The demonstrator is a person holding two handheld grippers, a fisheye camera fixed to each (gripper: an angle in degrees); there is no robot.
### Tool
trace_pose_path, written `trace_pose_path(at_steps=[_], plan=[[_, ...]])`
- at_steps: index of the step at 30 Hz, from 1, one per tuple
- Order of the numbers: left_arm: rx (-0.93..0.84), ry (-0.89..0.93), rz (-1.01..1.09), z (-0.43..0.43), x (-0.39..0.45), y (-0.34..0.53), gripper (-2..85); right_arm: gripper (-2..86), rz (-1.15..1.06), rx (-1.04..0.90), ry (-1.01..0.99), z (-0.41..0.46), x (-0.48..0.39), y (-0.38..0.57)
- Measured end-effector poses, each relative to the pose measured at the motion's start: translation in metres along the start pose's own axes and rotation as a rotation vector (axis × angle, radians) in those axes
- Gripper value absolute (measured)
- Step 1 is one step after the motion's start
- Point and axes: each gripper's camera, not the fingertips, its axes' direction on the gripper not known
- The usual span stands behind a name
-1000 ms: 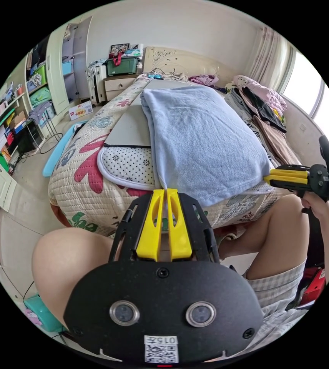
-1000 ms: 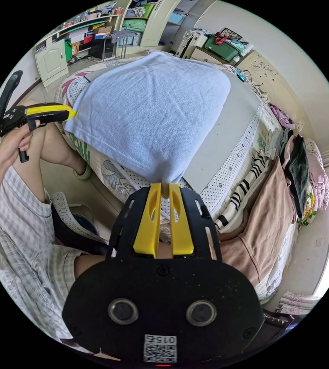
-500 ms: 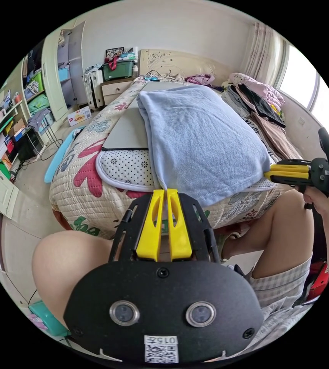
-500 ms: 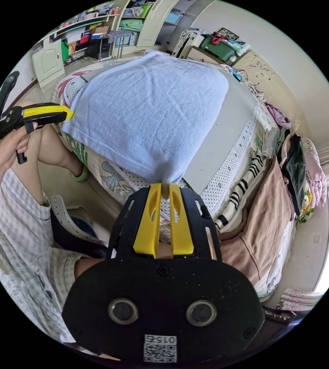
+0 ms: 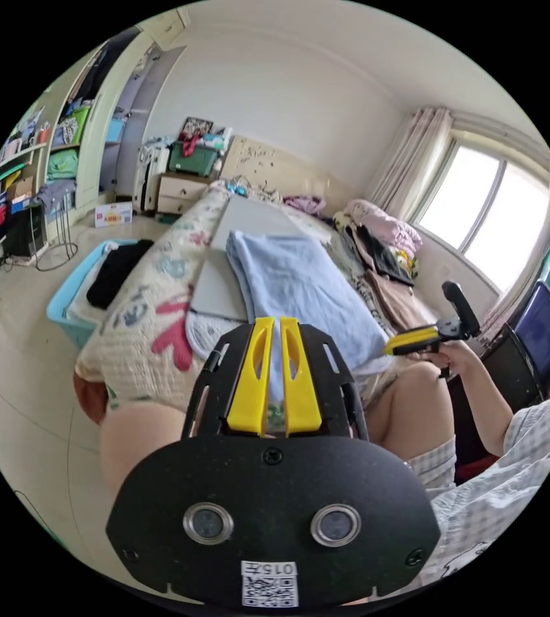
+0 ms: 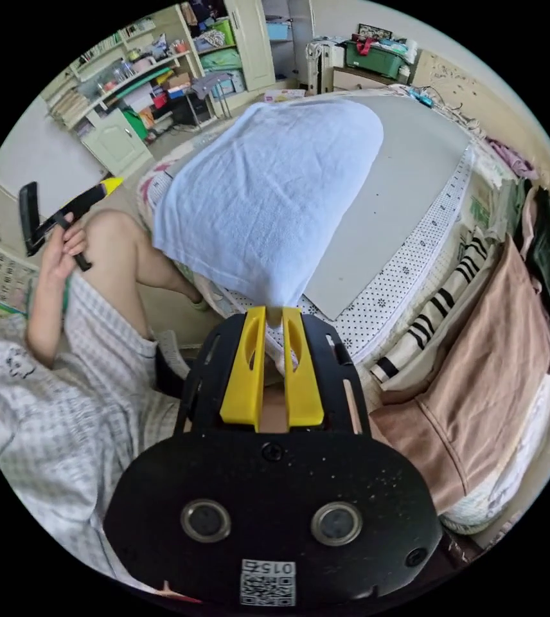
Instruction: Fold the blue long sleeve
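The pale blue long-sleeved garment (image 5: 294, 289) lay folded into a thick rectangular pad on a flat grey board (image 5: 249, 222), which rested on a white dotted mat (image 6: 410, 283) spread over a bed with a cream quilted cover (image 5: 153, 302) printed in red and green. In the left gripper view, the left gripper (image 5: 274, 328), with yellow jaws on a black frame, stood above the near edge of the garment, its jaws parted by a narrow slit with nothing between them. In the right gripper view, the right gripper (image 6: 274, 317) pointed at the near corner of the garment, its yellow jaws a little apart; whether they still touched the cloth could not be told. The person's hand (image 6: 63, 247) held the left gripper up, clear of the bed. A heap of folded clothes (image 6: 480, 360), striped, tan and black, lay beside the mat.
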Motion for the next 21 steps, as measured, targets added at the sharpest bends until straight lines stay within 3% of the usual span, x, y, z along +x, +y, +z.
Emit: trace_pose_path(at_steps=[4, 9, 15, 18, 21], plan=[[0.026, 0.043, 0.010, 0.029, -0.047, -0.077, 6.6, 5.9, 0.115, 0.241, -0.105, -0.080, 0.061, -0.014], [-0.082, 0.249, -0.196, 0.151, -0.135, -0.158, 12.7, 10.6, 0.314, 0.587, -0.175, -0.140, 0.138, -0.062], [-0.208, 0.308, -0.346, 0.236, -0.186, -0.162, 17.9, 16.5, 0.381, 0.516, -0.250, -0.118, 0.185, -0.141], [-0.190, 0.401, -0.410, 0.253, -0.206, -0.172, 18.2, 17.2, 0.392, 0.487, -0.296, -0.110, 0.207, -0.170], [-0.209, 0.322, -0.415, 0.266, -0.222, -0.182, 18.2, 17.4, 0.400, 0.489, -0.336, -0.107, 0.228, -0.189]])
